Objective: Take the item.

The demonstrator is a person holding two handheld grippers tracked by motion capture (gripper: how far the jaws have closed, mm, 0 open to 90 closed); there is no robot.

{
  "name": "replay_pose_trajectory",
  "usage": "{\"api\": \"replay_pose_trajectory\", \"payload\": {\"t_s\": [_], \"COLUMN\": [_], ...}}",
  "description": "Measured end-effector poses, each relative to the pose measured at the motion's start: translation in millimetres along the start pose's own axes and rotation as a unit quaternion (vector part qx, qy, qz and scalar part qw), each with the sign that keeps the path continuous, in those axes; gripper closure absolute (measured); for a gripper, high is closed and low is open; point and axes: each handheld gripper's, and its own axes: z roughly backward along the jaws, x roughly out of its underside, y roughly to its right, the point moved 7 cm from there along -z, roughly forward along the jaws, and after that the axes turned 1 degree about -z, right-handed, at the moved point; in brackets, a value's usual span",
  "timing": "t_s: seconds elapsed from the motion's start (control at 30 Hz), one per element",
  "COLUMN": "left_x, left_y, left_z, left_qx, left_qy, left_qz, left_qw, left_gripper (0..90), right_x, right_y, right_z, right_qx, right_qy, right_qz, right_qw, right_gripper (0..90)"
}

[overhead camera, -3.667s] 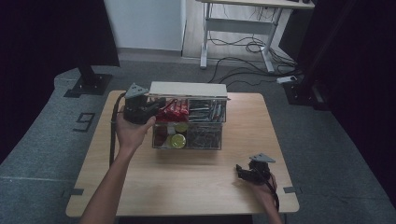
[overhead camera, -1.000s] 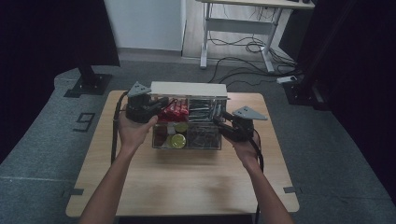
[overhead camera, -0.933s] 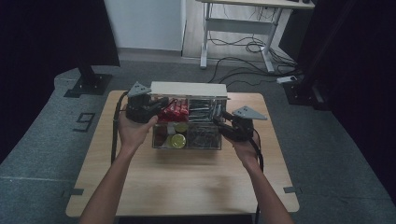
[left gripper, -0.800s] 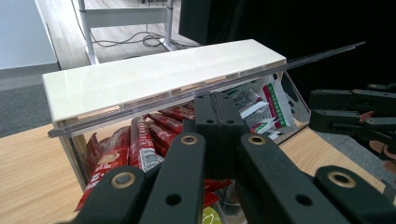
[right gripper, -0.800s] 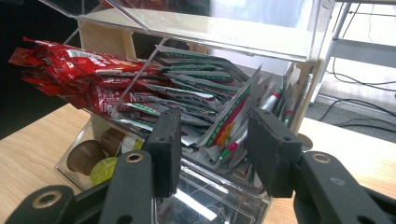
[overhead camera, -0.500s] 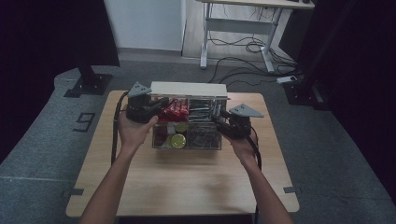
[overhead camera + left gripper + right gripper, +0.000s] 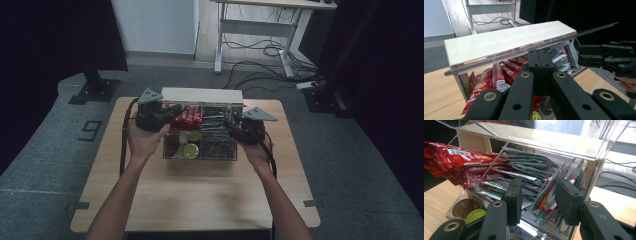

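Holding the clear lid (image 7: 596, 27) of the organiser box (image 7: 200, 150) up, the left claw (image 7: 172, 109) sits at the box's left back corner w/ jaws fully shut, pinching the lid's thin edge just under the pale wooden top strip (image 7: 506, 41). Lid is stiff acrylic, slick and thin, so it could slide out of the pads if the hand tilts; best kept pinched flat, near the hinge side.

Moving right inside the box: red Nescafe sticks (image 7: 471, 173) fill the back-left compartment, coffee capsules (image 7: 470, 212) lie in the front-left one, and green-and-white sachets (image 7: 534, 182) are crammed in the right back compartment, standing on edge, fanned and leaning.

At the right, the right claw (image 7: 537, 200) is pushed in over the box's right side, jaws partway apart and just been closing, w/ a few sachets between the pads (image 7: 569, 200); can't tell if they're pressing yet, looks like not quite. Sachets are light, thin, floppy foil/paper, slippery vs each other, so several may come out together. Likely best to take one by its top edge, pads flat on both faces, and draw it straight up so neighbours stay put. Box itself rests mid-desk (image 7: 150, 200), toward the far edge.
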Motion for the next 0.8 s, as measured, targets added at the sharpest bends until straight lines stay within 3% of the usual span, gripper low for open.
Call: {"api": "replay_pose_trajectory", "payload": {"t_s": [0.8], "left_x": [0.1], "left_y": [-0.1], "left_z": [0.0], "left_qx": [0.002], "left_qy": [0.0], "left_qz": [0.0], "left_qw": [1.0], "left_gripper": [90.0], "right_x": [-2.3], "right_y": [3.7], "right_z": [-17.6], "right_qx": [0.038], "right_qy": [-0.009], "right_qz": [0.015], "right_qw": [0.9991], "right_gripper": [61.0]}}
